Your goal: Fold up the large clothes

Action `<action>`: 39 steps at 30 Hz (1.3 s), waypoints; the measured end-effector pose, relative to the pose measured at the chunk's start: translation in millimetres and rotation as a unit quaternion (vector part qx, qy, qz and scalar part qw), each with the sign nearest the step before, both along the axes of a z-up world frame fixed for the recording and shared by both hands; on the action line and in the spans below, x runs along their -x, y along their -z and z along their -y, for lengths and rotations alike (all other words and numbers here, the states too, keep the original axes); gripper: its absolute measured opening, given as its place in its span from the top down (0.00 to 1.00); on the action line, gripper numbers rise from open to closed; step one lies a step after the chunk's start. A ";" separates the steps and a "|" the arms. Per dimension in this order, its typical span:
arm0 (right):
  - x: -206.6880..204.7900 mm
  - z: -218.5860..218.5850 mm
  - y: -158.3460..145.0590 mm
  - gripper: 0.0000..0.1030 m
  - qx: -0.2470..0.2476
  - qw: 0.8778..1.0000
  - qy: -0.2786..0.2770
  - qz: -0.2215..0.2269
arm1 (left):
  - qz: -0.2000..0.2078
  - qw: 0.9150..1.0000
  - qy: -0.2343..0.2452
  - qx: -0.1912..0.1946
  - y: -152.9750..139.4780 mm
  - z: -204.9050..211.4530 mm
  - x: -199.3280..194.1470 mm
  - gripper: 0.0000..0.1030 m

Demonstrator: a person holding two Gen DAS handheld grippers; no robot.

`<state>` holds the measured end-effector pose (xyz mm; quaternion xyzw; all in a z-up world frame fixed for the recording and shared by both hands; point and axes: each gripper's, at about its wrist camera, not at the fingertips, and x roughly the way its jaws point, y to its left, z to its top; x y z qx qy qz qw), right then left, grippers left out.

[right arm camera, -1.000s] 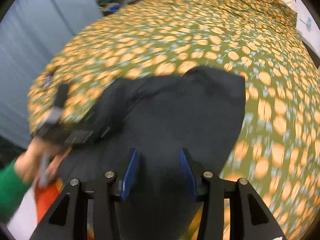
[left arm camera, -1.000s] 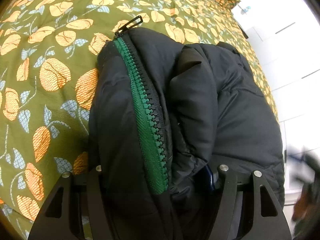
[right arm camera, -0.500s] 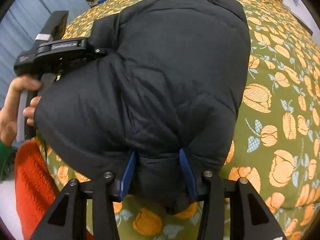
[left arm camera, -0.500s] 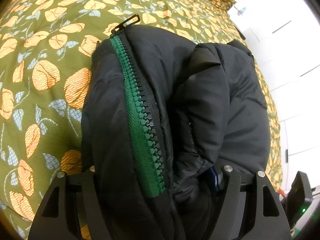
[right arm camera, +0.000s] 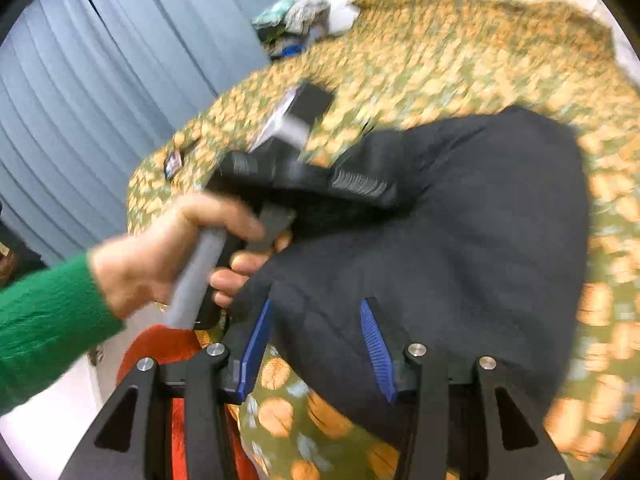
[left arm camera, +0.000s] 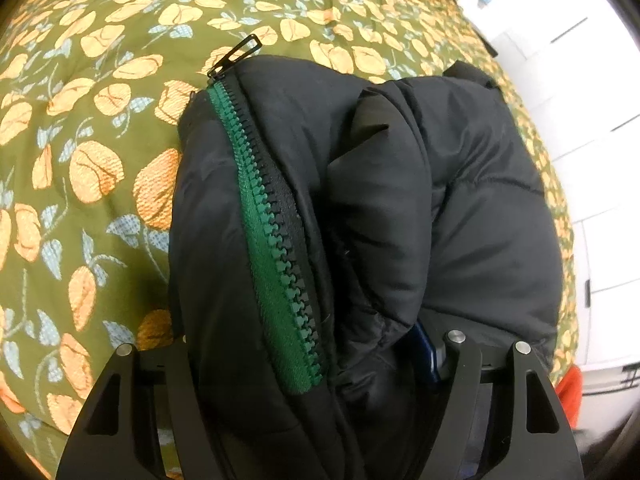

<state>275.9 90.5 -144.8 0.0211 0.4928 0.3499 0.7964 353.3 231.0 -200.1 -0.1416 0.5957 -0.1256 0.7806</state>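
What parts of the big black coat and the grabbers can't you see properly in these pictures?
- Left wrist view: the left gripper's fingertips are buried under the black jacket, so its grip isn't visible.
- Left wrist view: the green zipper runs under folds at its lower end.
- Right wrist view: motion blur smears the bedspread and the jacket's outline.
- Right wrist view: the small dark item on the bed is too blurred to name.

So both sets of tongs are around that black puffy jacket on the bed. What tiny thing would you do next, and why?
Probably lower the left tongs toward the bedspread. They are shut on a bunched fold of the black jacket, zipper on top, held above the bed. The right tongs are open around the jacket's other side, so the left tongs alone hold it.
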 end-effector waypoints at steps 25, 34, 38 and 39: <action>-0.4 49.9 -14.3 0.53 0.019 0.996 0.080 0.040 | 0.065 0.981 -0.099 0.154 -43.4 -89.8 68.0 0.13; -11.2 41.2 -4.7 0.51 0.041 0.996 0.070 0.041 | 0.020 0.947 -0.107 0.303 24.9 -109.3 56.6 0.11; -9.8 40.9 -5.3 0.51 0.045 0.996 0.069 0.041 | 0.031 0.929 -0.088 0.359 29.5 -100.9 46.7 0.11; -8.4 41.5 -4.3 0.51 0.046 0.996 0.069 0.042 | 0.031 0.928 -0.080 0.362 29.6 -96.9 43.3 0.11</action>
